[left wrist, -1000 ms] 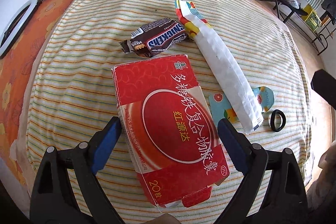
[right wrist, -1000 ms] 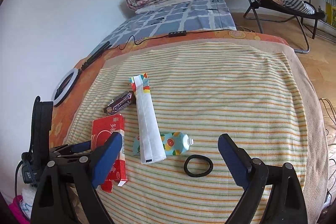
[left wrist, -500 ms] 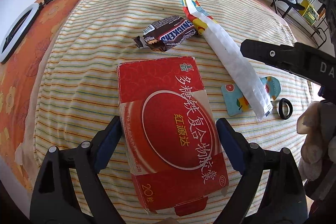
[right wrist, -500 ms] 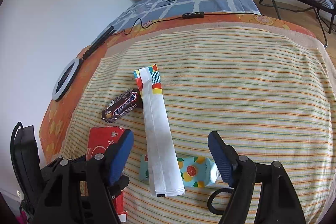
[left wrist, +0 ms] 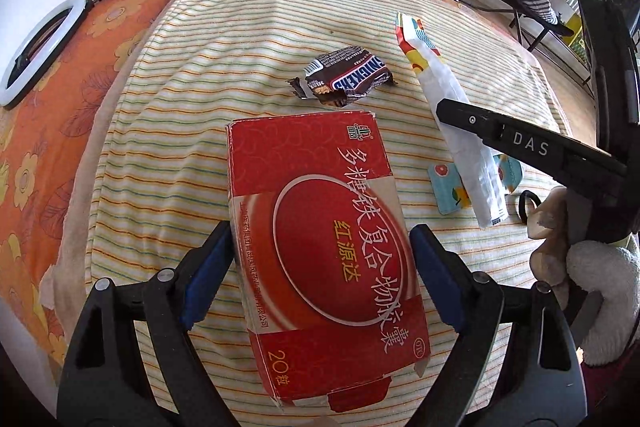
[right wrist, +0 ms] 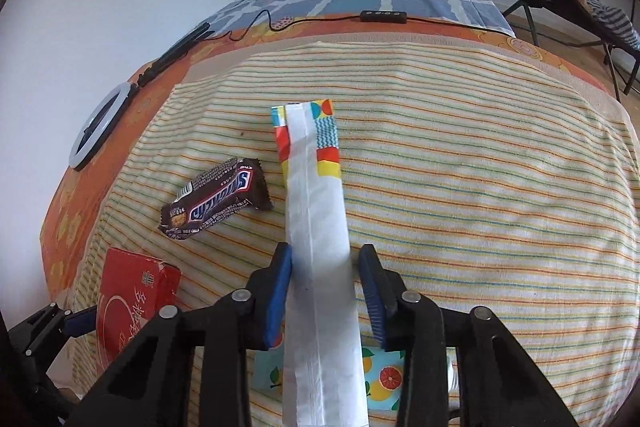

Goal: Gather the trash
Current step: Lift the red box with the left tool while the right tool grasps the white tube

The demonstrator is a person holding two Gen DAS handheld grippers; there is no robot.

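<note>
The right gripper (right wrist: 325, 291) is closing, its blue pads either side of the long white wrapper (right wrist: 318, 267); the left pad touches its edge, the right sits just beside. The wrapper lies on the striped cloth (right wrist: 480, 187), long axis running away from the camera, its colourful end far. The left gripper (left wrist: 320, 267) stands wide open astride the red box (left wrist: 320, 227), pads clear of its sides; the box runs lengthwise between them.

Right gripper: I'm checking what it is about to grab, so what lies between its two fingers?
In the right wrist view, the long white wrapper lies between the fingers of the right gripper, whose jaws are closing on it; the fruit-print tube lies underneath.
</note>
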